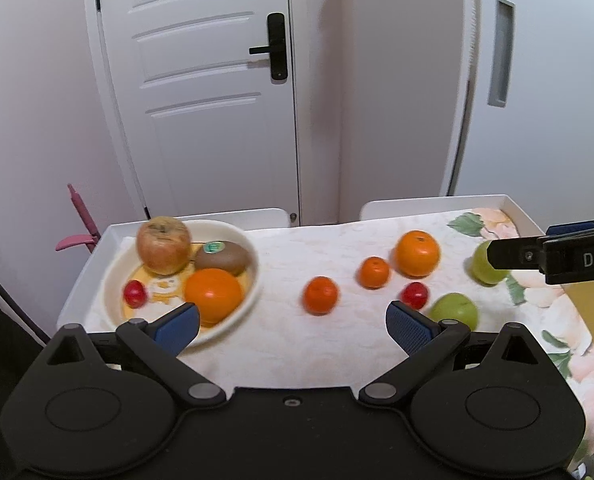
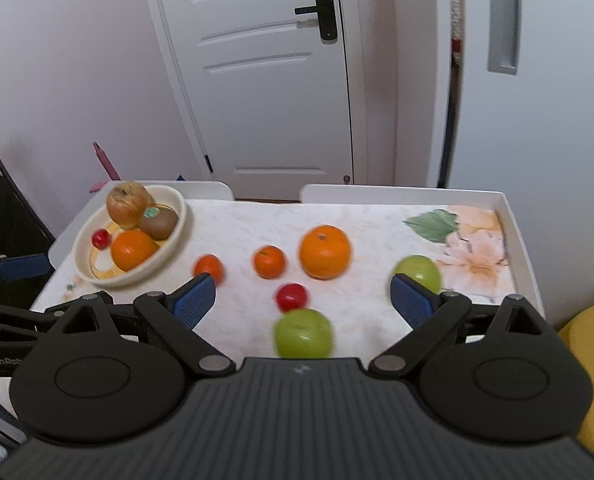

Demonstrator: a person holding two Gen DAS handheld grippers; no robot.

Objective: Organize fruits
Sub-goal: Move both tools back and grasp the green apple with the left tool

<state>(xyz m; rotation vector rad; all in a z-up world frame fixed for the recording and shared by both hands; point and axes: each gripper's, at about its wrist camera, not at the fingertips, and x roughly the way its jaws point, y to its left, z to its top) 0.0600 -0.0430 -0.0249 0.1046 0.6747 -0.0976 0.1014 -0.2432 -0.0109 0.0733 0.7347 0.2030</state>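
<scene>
Fruits are partly gathered: the bowl (image 2: 179, 222) at ten o'clock on the tray (image 2: 523, 248) holds an apple (image 2: 128, 203), a kiwi (image 2: 159, 222), an orange (image 2: 133, 249) and a small red fruit (image 2: 100, 238). Six are left loose, I judge: three oranges, a red one (image 2: 292, 297) and two green apples (image 2: 303, 333). My left gripper (image 1: 293, 326) and right gripper (image 2: 303, 300) both gape wide, holding nothing. Bare cloth lies open at twelve o'clock; the tray's raised rim hems the right edge.
</scene>
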